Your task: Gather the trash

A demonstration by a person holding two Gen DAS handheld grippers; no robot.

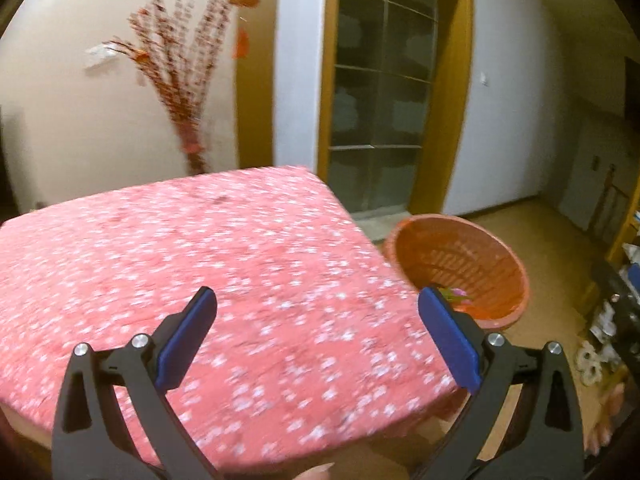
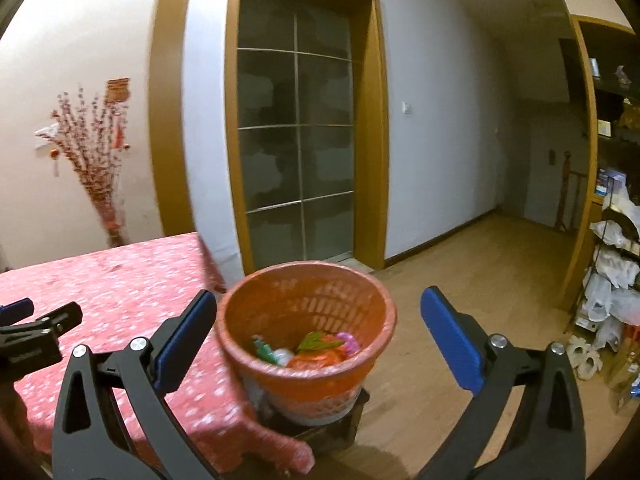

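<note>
An orange slatted waste basket (image 2: 306,336) stands on a dark stand beside the table's right corner. Inside it lies trash (image 2: 316,350): green, white, pink and orange wrappers. My right gripper (image 2: 318,304) hangs over the basket, open wide, with nothing between its blue pads. In the left wrist view the basket (image 1: 460,268) shows past the table edge, with a bit of trash (image 1: 454,294) visible. My left gripper (image 1: 316,302) is open above the pink flowered tablecloth (image 1: 224,264), empty. The left gripper (image 2: 16,312) also shows at the far left of the right wrist view.
The table (image 2: 108,280) with its pink cloth fills the left. Behind stand a frosted glass door (image 2: 296,152) in a wooden frame and a bunch of dried red branches (image 2: 94,156). A rack with white bags (image 2: 612,264) crowds the right wall. Wooden floor (image 2: 460,292) lies beyond the basket.
</note>
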